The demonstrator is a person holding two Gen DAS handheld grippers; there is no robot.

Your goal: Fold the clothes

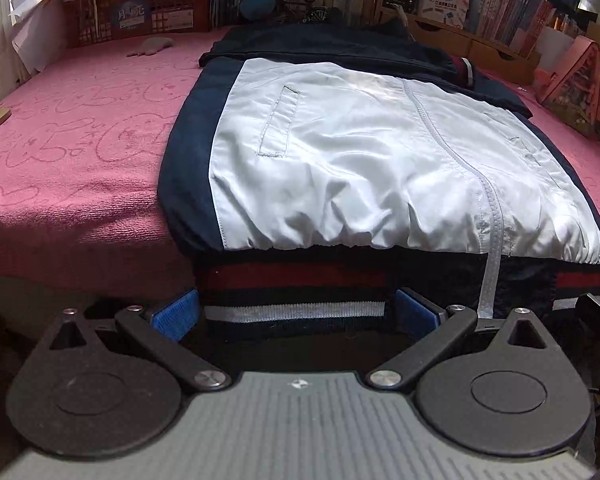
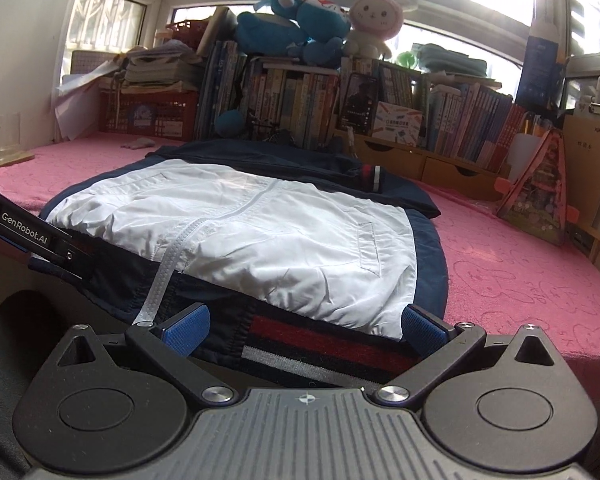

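Observation:
A white and navy jacket [image 1: 360, 152] [image 2: 260, 232] lies front up on the pink bed cover [image 1: 80, 140], zipper closed, with a sleeve folded across its far end. Its red, white and navy ribbed hem [image 1: 296, 292] hangs over the near bed edge. My left gripper [image 1: 296, 314] is open, its blue pads [image 1: 176, 316] standing either side of the hem's left part. My right gripper [image 2: 305, 332] is open too, straddling the hem [image 2: 324, 344] at the jacket's right corner. The left gripper's arm [image 2: 32, 236] shows at the left of the right wrist view.
Bookshelves [image 2: 440, 120] and a red crate [image 1: 140, 16] line the far side of the bed. Plush toys [image 2: 312, 20] sit on top of the books. A pink box [image 2: 540, 196] leans at the right. A small grey glove [image 1: 152, 46] lies on the cover at the back left.

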